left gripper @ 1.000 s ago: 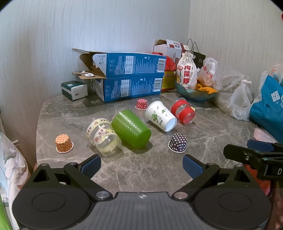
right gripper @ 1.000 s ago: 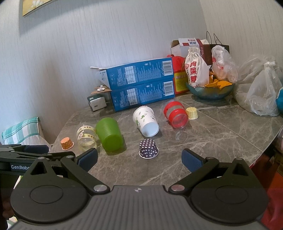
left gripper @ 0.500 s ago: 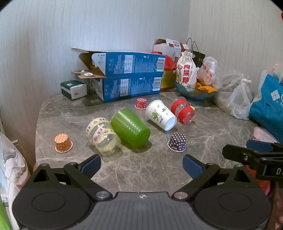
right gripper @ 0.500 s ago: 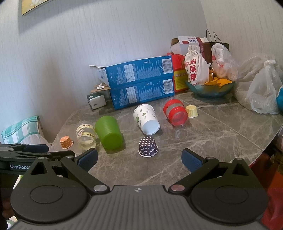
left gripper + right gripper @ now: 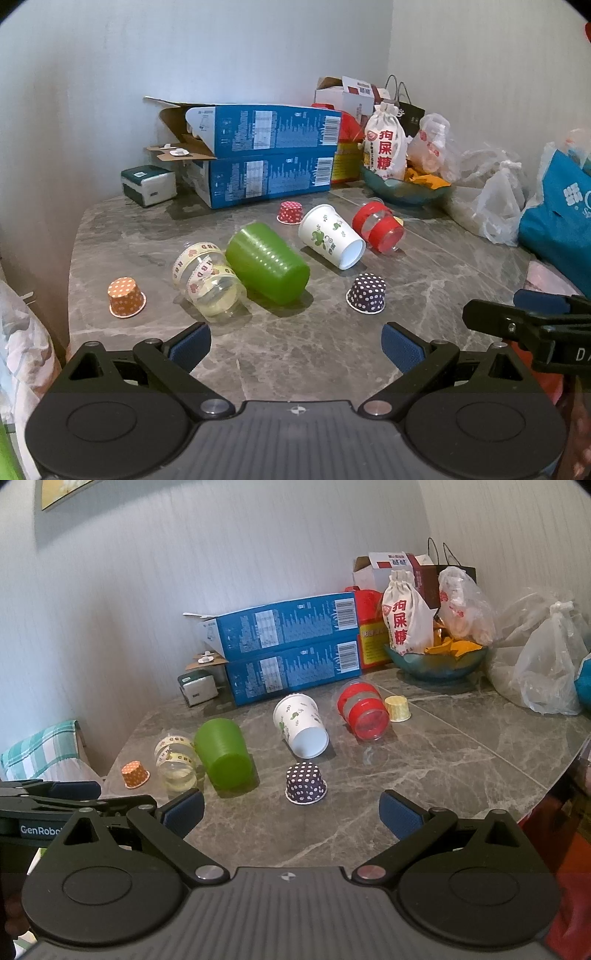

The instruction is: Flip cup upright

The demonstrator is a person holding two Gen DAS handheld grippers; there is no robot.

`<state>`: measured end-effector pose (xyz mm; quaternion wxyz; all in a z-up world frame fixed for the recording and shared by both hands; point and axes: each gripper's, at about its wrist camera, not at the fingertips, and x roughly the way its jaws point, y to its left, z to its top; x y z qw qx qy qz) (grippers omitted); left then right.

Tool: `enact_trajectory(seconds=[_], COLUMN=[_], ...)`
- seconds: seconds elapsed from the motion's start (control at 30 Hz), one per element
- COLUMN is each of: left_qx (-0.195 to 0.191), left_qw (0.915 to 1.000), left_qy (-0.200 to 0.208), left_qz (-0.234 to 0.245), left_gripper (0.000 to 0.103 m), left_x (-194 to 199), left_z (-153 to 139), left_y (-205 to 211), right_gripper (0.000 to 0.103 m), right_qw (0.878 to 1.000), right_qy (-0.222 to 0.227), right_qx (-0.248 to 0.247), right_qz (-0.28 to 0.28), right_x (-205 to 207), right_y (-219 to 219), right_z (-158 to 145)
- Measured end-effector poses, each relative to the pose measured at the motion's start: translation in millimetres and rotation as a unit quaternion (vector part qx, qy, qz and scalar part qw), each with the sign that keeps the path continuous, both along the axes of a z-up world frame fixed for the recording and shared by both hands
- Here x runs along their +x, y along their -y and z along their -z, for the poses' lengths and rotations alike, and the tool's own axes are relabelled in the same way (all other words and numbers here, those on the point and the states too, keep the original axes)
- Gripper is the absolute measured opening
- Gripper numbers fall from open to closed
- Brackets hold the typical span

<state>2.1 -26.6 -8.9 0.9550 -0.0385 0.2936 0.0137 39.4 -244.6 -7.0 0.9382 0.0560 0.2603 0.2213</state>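
With both the left gripper (image 5: 295, 341) and right gripper (image 5: 291, 810) hovering wide-jawed and empty over the near table (image 5: 314, 362) edge, the dotted cup (image 5: 306, 783) nearest is sitting mouth-down, so approaching low and pinching its sides is looking wise, the green cup (image 5: 222, 753) and white cup (image 5: 301, 725) lying tipped beyond.

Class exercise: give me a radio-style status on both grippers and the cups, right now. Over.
Left gripper open, empty. Right gripper open, empty. Green cup and white cup on their sides, untouched. Dotted cup upside down, nearest the right gripper.
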Motion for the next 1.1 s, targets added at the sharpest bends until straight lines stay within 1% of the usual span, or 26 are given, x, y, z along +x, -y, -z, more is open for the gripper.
enact_trajectory(seconds=[0.2,0.37,0.47,0.57,0.67,0.7,0.77,0.83,0.87,0.93,0.97,1.0,1.1], left_qx=[-0.009,-0.016,-0.01,-0.011,-0.026,-0.034,-0.048,-0.06,-0.066,-0.079,-0.086,-0.092,-0.105], left_qw=[0.9999,0.9998,0.9999,0.9999,0.9995,0.9992,0.9986,0.9979,0.9973,0.9963,0.9956,0.995,0.993], left_qy=[-0.003,-0.006,-0.004,0.003,0.003,0.0,-0.009,-0.017,-0.02,-0.022,-0.021,-0.02,-0.018], left_qz=[0.01,0.009,-0.001,-0.009,-0.016,-0.018,-0.021,-0.021,-0.022,-0.026,-0.03,-0.034,-0.049], left_gripper=[0.1,0.1,0.1,0.1,0.101,0.103,0.103,0.103,0.103,0.103,0.103,0.103,0.103], left_x=[4.3,4.4,2.3,-2.0,-4.4,-4.3,-3.6,-3.4,-4.0,-7.0,-9.2,-11.4,-15.7], left_z=[0.6,2.2,2.8,3.1,4.7,5.9,9.8,14.9,17.1,20.6,22.0,23.3,27.0], left_y=[-5.6,-20.6,-35.0,-51.7,-69.4,-75.2,-85.9,-95.6,-100.6,-109.8,-115.3,-120.7,-134.5], right_gripper=[0.102,0.102,0.102,0.102,0.102,0.102,0.102,0.102,0.101,0.093,0.092,0.09,0.088], right_qw=[1.0,0.999,0.998,0.996,0.99,0.988,0.984,0.977,0.974,0.968,0.965,0.963,0.952], right_qy=[-0.002,0.0,-0.005,-0.012,-0.032,-0.035,-0.045,-0.067,-0.079,-0.105,-0.119,-0.127,-0.147], right_qx=[-0.014,-0.03,-0.036,-0.039,-0.045,-0.051,-0.08,-0.11,-0.117,-0.132,-0.138,-0.14,-0.165], right_qz=[0.001,-0.014,-0.043,-0.083,-0.127,-0.138,-0.155,-0.171,-0.176,-0.185,-0.189,-0.191,-0.21], right_x=[1.9,5.6,15.4,35.5,69.1,81.3,105.8,131.2,142.1,162.6,171.2,177.5,189.2], right_y=[-6.4,-19.2,-28.8,-44.6,-69.3,-79.3,-102.6,-125.5,-134.1,-147.1,-151.2,-155.4,-168.2], right_z=[-1.5,-4.1,-9.1,-18.3,-26.7,-28.4,-28.1,-22.6,-19.3,-11.0,-7.0,-3.2,7.2])
